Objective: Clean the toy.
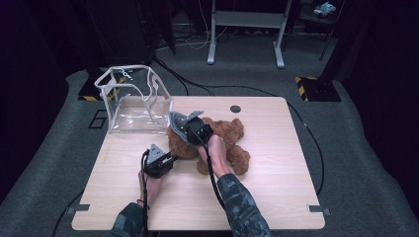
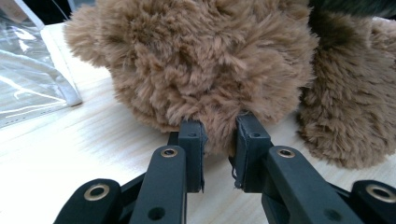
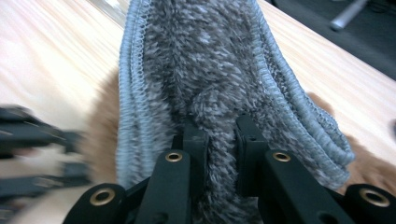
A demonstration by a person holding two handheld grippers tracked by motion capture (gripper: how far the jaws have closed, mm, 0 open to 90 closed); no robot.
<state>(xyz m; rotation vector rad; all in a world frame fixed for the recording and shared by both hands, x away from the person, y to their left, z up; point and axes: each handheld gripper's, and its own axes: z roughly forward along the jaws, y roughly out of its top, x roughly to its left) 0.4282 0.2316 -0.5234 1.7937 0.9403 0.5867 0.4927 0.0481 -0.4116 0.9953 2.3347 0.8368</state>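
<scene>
The right hand-held gripper [image 1: 190,129] is clamped on a grey cloth [image 3: 205,70], holding it over the brown teddy bear [image 1: 232,136] lying mid-bench, its length running toward the right edge. The left hand-held gripper [image 2: 219,140] sits just nearer the front edge, jaws pinching the bear's fur, the bear straight ahead of it. A clear bag [image 1: 131,101] stands open at the far left corner, just beyond the cloth.

**A lab floor, wired for recording**

Around the pale wooden table [image 1: 276,163], grey carpet carries trailing black cables [image 1: 316,143]. Beyond the table stands a grey metal stand frame [image 1: 245,29], and hazard-striped tape [image 1: 309,79] marks the floor behind its far right corner, surroundings dark.
</scene>
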